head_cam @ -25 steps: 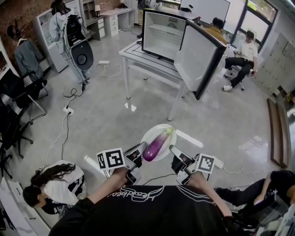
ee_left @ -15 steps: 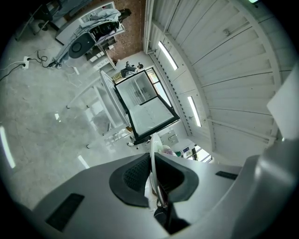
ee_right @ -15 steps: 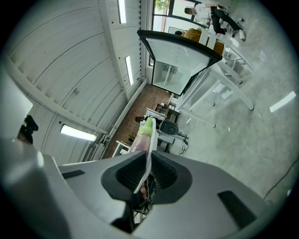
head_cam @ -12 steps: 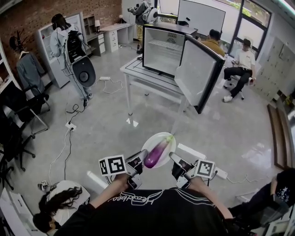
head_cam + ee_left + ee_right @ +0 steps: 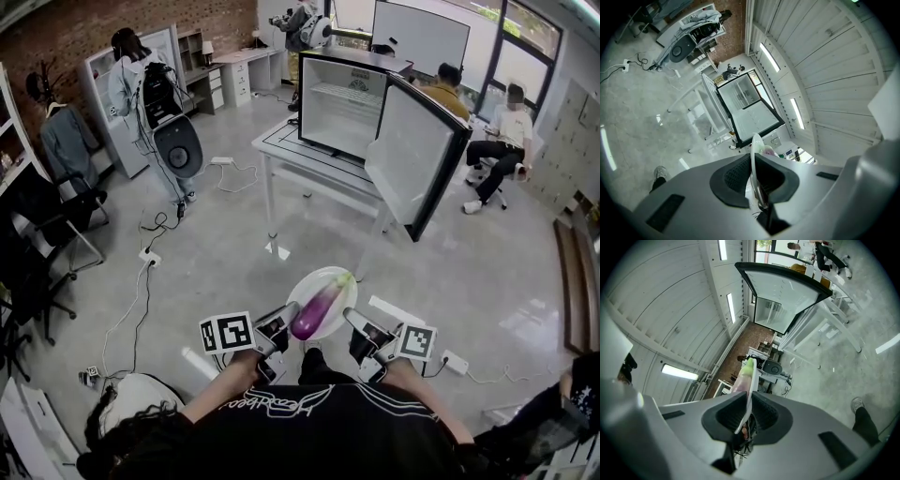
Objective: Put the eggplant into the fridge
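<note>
Carrying the plate (image 5: pixel 309 284) level looks essential: the left hand-held gripper (image 5: pixel 289 315) and right hand-held gripper (image 5: pixel 350 317) each clamp narrowly on opposite rims, the eggplant (image 5: pixel 319 305) lies loose between them, and the open fridge (image 5: pixel 342 108) stands well ahead on its counter (image 5: pixel 298 155).
</note>
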`<state>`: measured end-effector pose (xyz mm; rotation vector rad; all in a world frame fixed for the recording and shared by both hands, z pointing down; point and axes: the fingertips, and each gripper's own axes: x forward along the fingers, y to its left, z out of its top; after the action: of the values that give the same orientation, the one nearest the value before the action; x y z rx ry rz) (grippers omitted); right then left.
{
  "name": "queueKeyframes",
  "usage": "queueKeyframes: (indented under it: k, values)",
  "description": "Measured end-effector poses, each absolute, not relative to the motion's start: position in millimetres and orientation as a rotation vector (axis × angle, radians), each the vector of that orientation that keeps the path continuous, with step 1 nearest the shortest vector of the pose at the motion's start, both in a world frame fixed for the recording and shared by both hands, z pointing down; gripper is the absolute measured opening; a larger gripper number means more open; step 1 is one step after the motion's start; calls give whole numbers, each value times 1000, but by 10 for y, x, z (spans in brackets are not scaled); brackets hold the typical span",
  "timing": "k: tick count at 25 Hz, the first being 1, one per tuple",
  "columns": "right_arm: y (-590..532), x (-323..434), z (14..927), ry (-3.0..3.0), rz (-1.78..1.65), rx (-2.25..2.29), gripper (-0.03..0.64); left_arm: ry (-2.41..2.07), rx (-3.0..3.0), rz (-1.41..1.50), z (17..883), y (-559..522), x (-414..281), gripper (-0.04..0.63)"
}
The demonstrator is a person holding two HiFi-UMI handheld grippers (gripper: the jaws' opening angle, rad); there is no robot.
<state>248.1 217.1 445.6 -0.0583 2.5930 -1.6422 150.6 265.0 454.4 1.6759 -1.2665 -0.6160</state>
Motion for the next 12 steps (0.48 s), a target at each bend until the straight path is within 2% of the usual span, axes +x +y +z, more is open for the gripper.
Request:
queueKeyframes:
  k: [7,12]
  values:
    - [1559,2089,4501,2581,-1654,-15,21,-1281,1665,-620,4586,2066,1130,28]
    - [985,1537,4583,2610,-1672,31,21,-1329,1635,-637,4642,1542,603,28]
